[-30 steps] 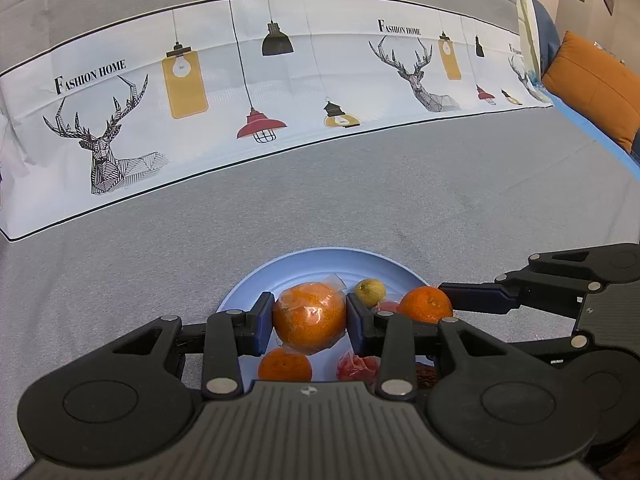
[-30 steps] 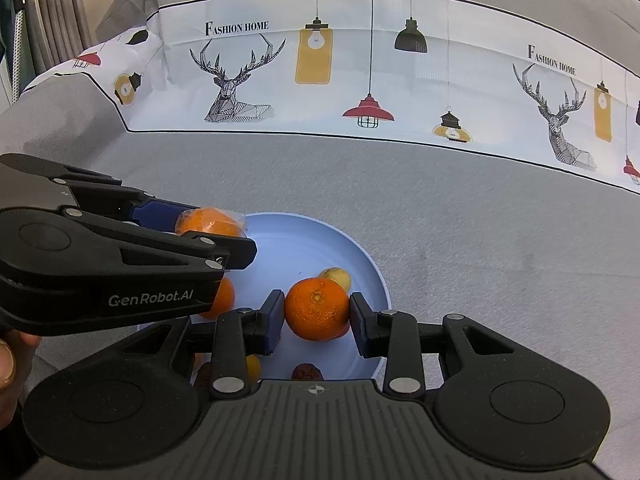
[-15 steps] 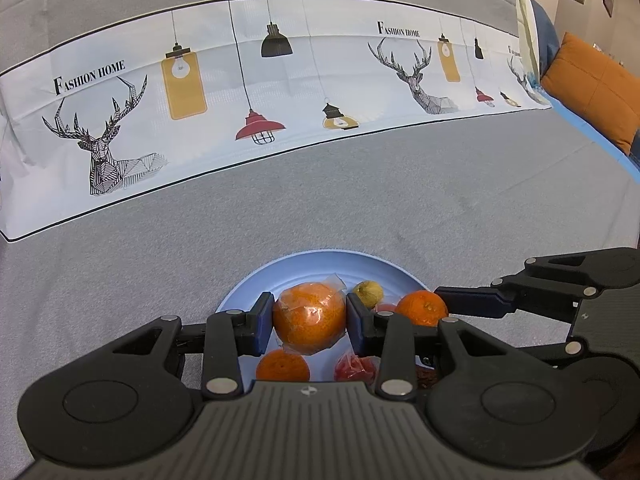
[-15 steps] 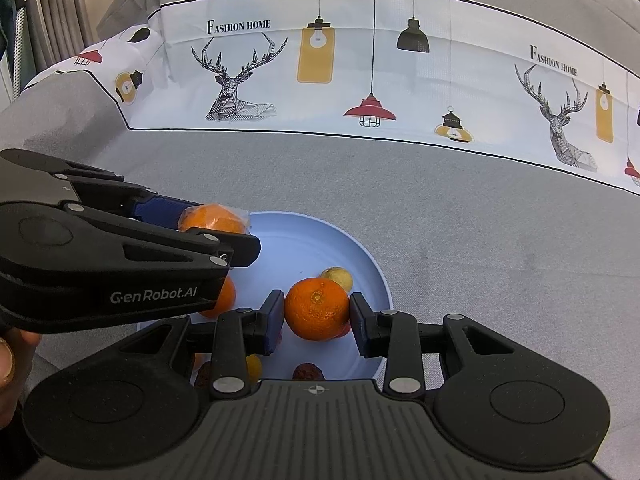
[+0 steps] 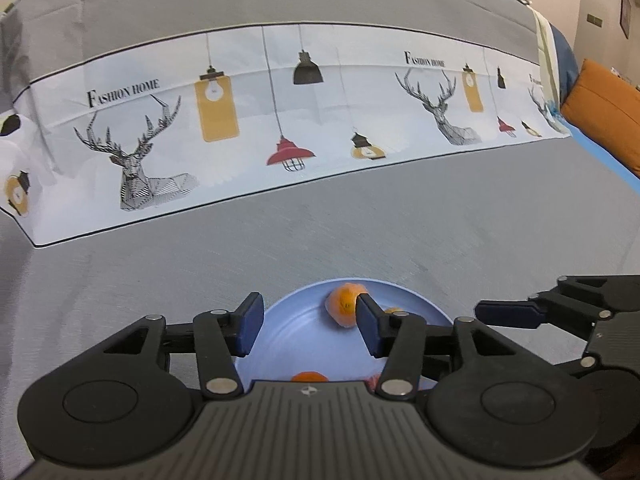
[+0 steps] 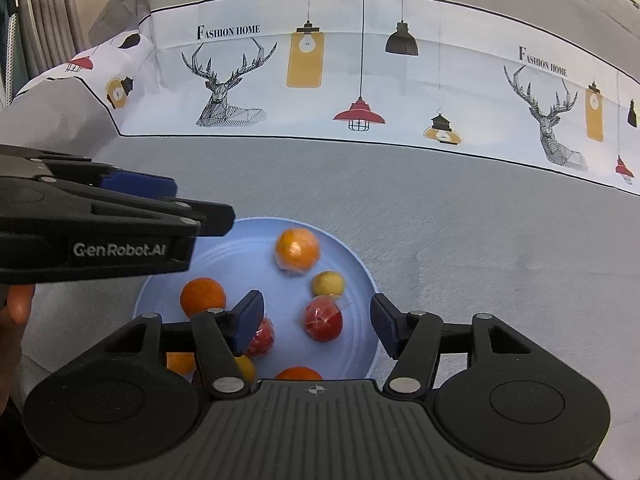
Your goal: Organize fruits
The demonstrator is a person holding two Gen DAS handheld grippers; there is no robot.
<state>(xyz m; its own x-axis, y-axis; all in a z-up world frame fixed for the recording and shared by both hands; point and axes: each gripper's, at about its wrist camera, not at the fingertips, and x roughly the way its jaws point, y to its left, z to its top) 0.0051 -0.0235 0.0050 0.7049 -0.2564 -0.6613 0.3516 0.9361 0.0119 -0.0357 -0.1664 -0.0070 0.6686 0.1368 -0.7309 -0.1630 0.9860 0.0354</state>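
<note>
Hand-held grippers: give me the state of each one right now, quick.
Left hand-held gripper: jaws just opened, holding nothing; wrapped orange on the blue plate.
Right hand-held gripper: jaws just opened, holding nothing.

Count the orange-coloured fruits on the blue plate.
4 visible: a wrapped orange at the blue plate's far side, one on the left, one near-left behind the right gripper's finger, one at the near rim. More may be hidden.
</note>
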